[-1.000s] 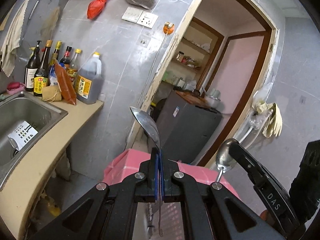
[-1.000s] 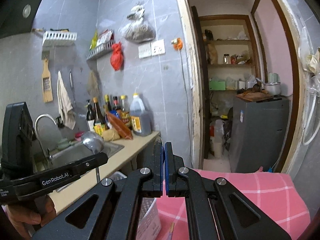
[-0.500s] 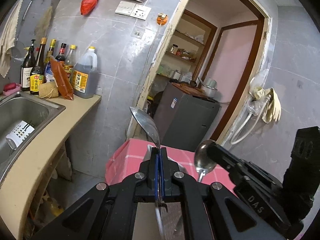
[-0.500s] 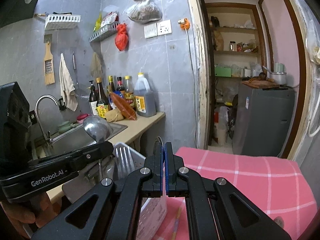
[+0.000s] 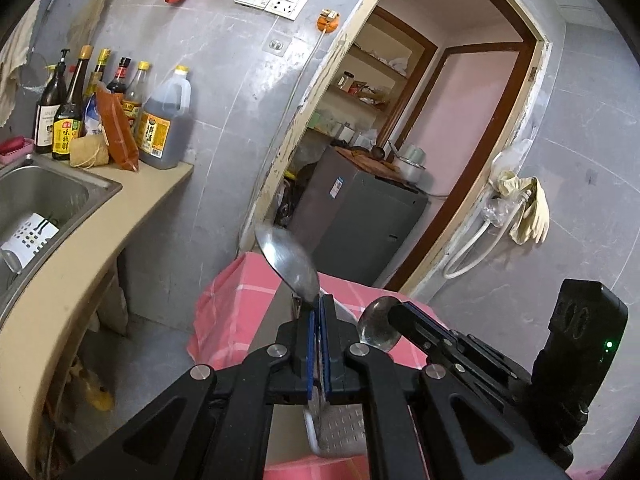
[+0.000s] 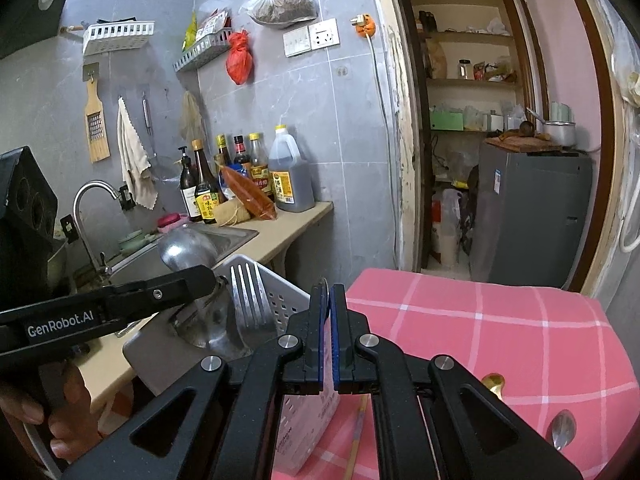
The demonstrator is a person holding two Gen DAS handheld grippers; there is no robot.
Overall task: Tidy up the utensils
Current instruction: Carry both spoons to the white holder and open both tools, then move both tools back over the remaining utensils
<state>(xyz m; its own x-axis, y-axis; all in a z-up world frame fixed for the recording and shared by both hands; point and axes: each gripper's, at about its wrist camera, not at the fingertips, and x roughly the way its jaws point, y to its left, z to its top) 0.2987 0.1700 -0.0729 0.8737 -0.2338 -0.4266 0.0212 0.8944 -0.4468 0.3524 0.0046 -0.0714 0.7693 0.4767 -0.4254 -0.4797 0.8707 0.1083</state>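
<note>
We've dropped lower: the white basket [image 6: 276,300] now sits just beneath both grippers. Left gripper [image 5: 319,312] clenches a spoon [image 5: 288,264], right gripper [image 6: 329,300] another spoon [image 5: 378,328]. Drop-off looks next.

L gripper [image 5: 319,312], R gripper [image 6: 329,300] — both clamped, side-by-side.

Sauce bottles [image 6: 224,176] and a dark jug [image 6: 290,172] line the counter [image 6: 280,236] beside a steel sink [image 5: 44,196]; a red bag [image 6: 239,58], grater [image 6: 96,120] and towel [image 6: 132,156] hang on the tiled wall, and a grey fridge [image 6: 532,216] stands through the doorway
</note>
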